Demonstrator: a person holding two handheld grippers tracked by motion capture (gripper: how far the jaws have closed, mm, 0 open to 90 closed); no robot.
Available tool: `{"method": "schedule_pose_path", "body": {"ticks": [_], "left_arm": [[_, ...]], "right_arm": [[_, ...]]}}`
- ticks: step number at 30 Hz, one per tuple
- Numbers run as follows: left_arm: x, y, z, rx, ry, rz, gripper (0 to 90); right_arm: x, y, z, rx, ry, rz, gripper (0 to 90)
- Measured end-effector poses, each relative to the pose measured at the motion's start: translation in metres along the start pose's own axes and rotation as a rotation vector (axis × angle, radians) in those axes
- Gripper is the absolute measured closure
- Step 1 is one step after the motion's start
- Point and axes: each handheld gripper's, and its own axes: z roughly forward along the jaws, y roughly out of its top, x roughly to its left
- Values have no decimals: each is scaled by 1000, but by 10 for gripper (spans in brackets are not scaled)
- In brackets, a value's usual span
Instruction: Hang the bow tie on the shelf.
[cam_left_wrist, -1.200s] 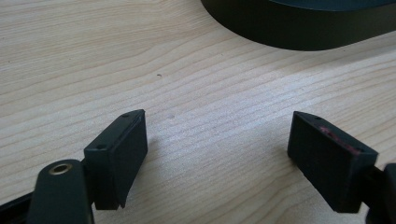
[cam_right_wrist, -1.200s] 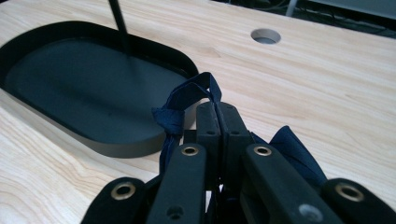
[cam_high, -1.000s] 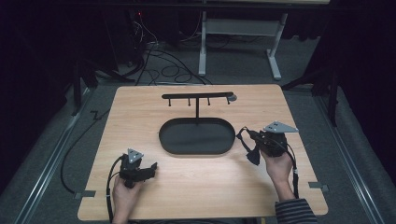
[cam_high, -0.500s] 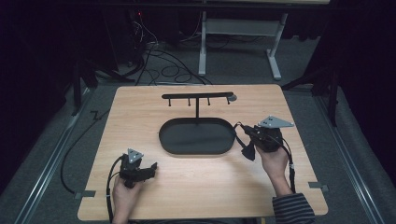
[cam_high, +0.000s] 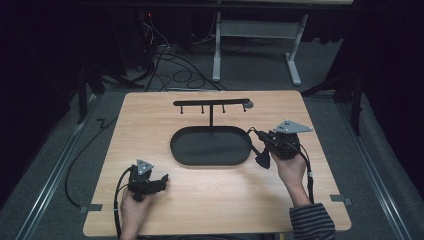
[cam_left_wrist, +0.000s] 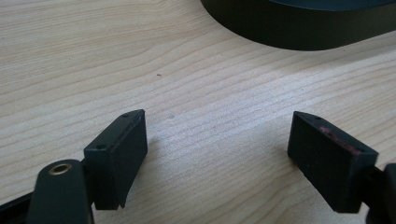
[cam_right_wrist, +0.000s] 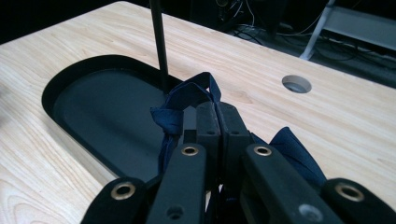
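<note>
Clearly the right gripper (cam_high: 261, 145) is pinching a dark blue cloth item with a strap loop (cam_right_wrist: 187, 100), its jaws pressed together on the fabric, at the right end of the black oval tray (cam_high: 182, 152). A T-shaped hanger stand (cam_high: 211, 104) rises from the tray's far edge, with small pegs under its bar. The left gripper (cam_left_wrist: 219, 154) rests at the near left of the table (cam_high: 150, 210), jaws spread and holding nothing. To hang the loop well (my guess at the aim), lift it high enough to clear the bar, keep the strap open toward a peg, and let go only once it has caught.
</note>
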Motion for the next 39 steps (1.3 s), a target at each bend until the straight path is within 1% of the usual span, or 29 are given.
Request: {"method": "schedule_pose_path", "body": {"ticks": [3, 6, 8, 13, 17, 18, 22, 24, 28, 33, 39], "left_arm": [[0, 0, 0, 0, 0, 0, 204], [0, 0, 0, -1, 0, 0, 204], [0, 0, 0, -1, 0, 0, 204], [0, 0, 0, 0, 0, 0, 203], [0, 0, 0, 0, 0, 0, 203], [0, 0, 0, 0, 0, 0, 203], [0, 0, 0, 0, 0, 0, 203], [0, 0, 0, 0, -1, 0, 203], [0, 0, 0, 0, -1, 0, 203], [0, 0, 0, 0, -1, 0, 203], [0, 0, 0, 0, -1, -1, 203]], "right_arm": [[0, 4, 1, -6, 0, 6, 900], [1, 8, 1, -13, 3, 2, 900], [1, 11, 1, -18, 8, -9, 900], [3, 17, 2, -26, 13, -9, 900], [4, 22, 2, -29, 17, -16, 900], [4, 24, 2, -38, 20, -19, 900], [5, 30, 1, -45, 22, -20, 900], [5, 33, 1, -50, 22, -28, 900], [4, 38, 2, -57, 29, -16, 900], [3, 43, 4, -60, 29, -20, 900], [0, 49, 6, -66, 26, -12, 900]]}}
